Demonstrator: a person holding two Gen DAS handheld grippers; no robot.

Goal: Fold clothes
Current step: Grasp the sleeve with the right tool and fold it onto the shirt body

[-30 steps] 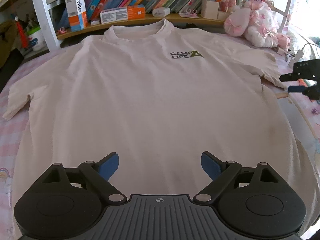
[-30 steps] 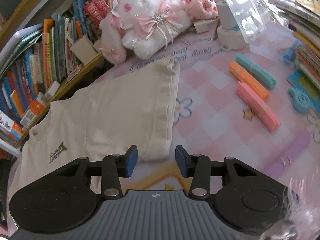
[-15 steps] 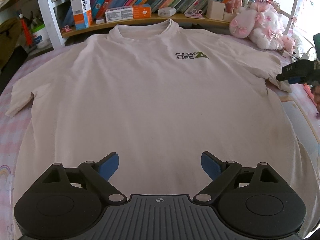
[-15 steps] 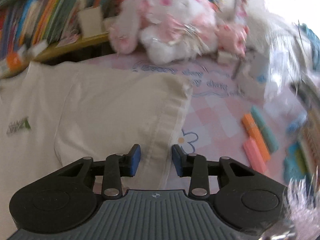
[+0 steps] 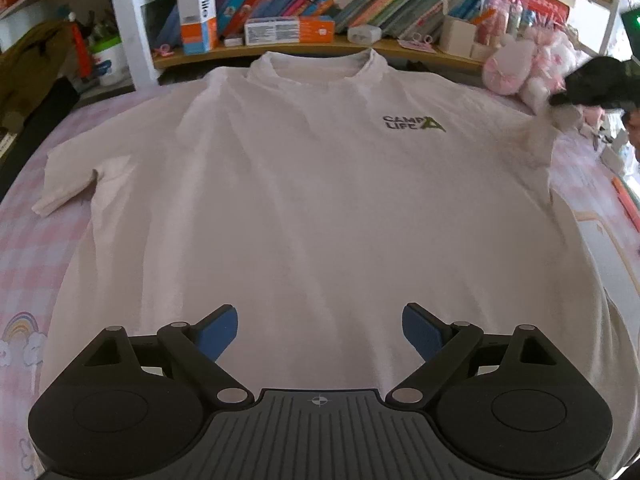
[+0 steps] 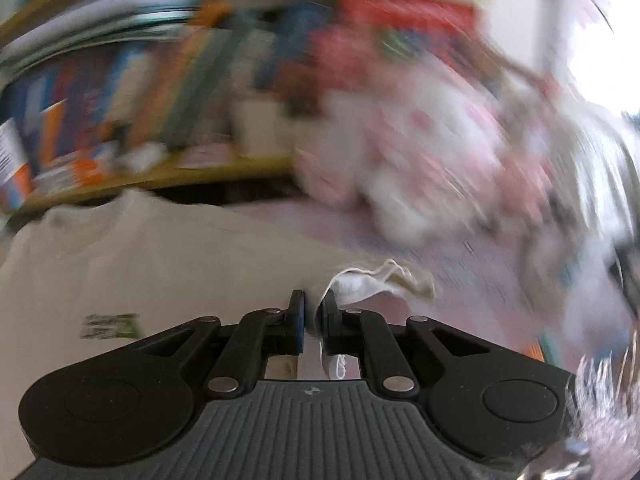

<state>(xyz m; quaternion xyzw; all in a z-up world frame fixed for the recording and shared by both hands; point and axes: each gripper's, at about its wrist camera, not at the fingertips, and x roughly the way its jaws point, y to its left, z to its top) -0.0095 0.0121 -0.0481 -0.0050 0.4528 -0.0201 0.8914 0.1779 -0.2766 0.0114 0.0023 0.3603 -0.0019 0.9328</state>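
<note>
A cream T-shirt (image 5: 320,200) with a "CAMP LIFE" logo lies flat, front up, on the pink checked cover (image 5: 24,248), collar toward the shelf. My left gripper (image 5: 320,328) hovers open over the shirt's lower hem with nothing between its blue pads. My right gripper (image 6: 313,312) has its jaws closing on the hem of the shirt's right sleeve (image 6: 372,284), and the cloth is pinched between the pads. In the left wrist view the right gripper (image 5: 560,101) is a dark blur at the far right, holding that sleeve (image 5: 536,140) raised off the cover. The right wrist view is motion-blurred.
A bookshelf (image 5: 320,0) full of books runs along the back, with an orange and white box (image 5: 198,12) on its ledge. Pink plush toys (image 5: 520,68) sit at the back right. The shirt's left sleeve (image 5: 68,184) lies flat on the cover.
The right gripper closed on the right sleeve's hem, then lifted and swung it toward the shirt while rolling. The sleeve is off the cover. The left gripper stayed open over the hem.
</note>
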